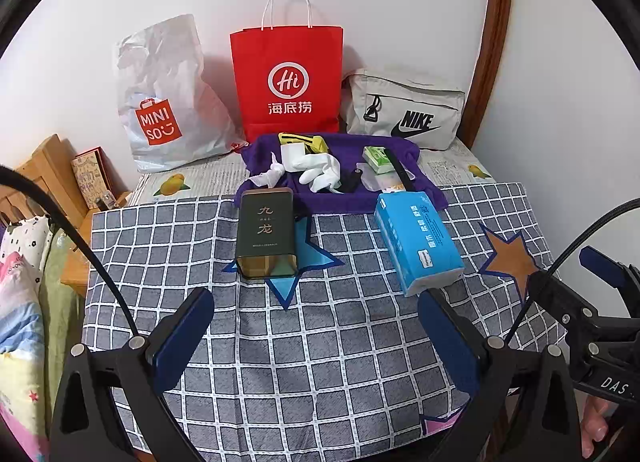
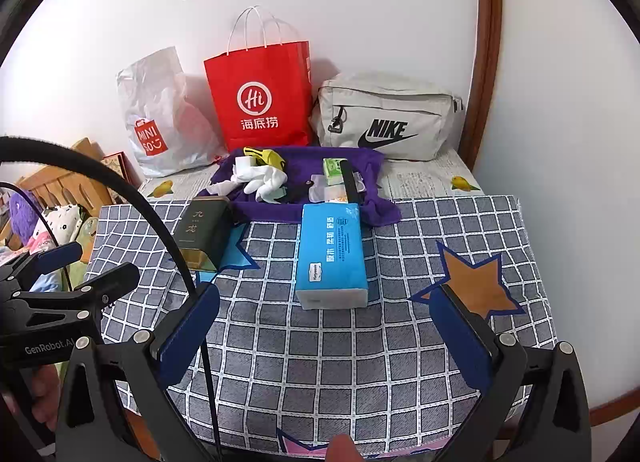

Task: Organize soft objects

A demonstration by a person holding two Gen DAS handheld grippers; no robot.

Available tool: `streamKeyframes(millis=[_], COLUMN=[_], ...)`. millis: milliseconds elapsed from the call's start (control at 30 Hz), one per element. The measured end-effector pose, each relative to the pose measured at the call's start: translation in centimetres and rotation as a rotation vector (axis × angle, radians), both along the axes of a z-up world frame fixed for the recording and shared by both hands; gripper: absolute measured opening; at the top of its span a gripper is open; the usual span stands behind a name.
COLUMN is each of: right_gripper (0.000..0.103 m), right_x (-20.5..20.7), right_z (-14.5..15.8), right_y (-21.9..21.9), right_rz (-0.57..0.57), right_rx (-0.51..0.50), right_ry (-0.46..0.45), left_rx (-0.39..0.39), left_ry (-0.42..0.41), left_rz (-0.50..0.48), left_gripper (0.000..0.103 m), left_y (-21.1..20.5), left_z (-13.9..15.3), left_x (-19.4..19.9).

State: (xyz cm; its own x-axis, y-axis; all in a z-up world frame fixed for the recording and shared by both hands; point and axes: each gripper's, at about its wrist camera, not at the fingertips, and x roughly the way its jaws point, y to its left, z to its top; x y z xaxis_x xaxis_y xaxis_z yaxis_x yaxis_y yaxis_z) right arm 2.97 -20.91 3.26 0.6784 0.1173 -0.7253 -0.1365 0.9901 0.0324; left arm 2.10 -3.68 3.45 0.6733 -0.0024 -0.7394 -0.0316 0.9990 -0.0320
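Observation:
A blue tissue pack point(image 1: 418, 240) point(image 2: 332, 258) lies on the checked cloth, right of a dark green tin point(image 1: 266, 232) point(image 2: 204, 232). Behind them a purple cloth point(image 1: 340, 197) point(image 2: 296, 209) carries white gloves point(image 1: 320, 173) point(image 2: 266, 177), a yellow item point(image 1: 302, 139), a small green packet point(image 1: 378, 157) point(image 2: 334, 169) and a black strap. Both grippers hover low over the near part of the table. My left gripper point(image 1: 316, 338) is open and holds nothing. My right gripper point(image 2: 324, 334) is open too, nothing between its fingers. Each shows at the edge of the other's view.
Against the white wall stand a Miniso plastic bag point(image 1: 160, 101) point(image 2: 156, 117), a red paper bag point(image 1: 288, 77) point(image 2: 260, 97) and a grey Nike bag point(image 1: 404, 109) point(image 2: 384, 117). A wooden frame point(image 1: 490, 41) rises at the right. Bedding and wooden furniture point(image 1: 44, 165) lie left of the table.

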Motion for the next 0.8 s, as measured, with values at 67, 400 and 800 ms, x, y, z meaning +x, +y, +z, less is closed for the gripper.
streamKeyframes(millis=[67,400,800], right_gripper=[0.103,0.103,0.103], right_x=[0.03,0.05,-0.06], right_z=[0.04,0.34,0.34], right_y=[0.04,0.07,0.18], right_rz=[0.0,0.003,0.003], right_rx=[-0.001,-0.001,-0.006], right_ry=[-0.001,-0.005,-0.003], left_rx=[-0.001,0.0,-0.002], left_ry=[0.0,-0.002,-0.002], left_rz=[-0.001,0.0,-0.004], left_gripper=[0.103,0.103,0.103], left_y=[0.01,-0.05,0.01], left_z=[0.01,0.06,0.14], left_x=[-0.02,-0.06,-0.06])
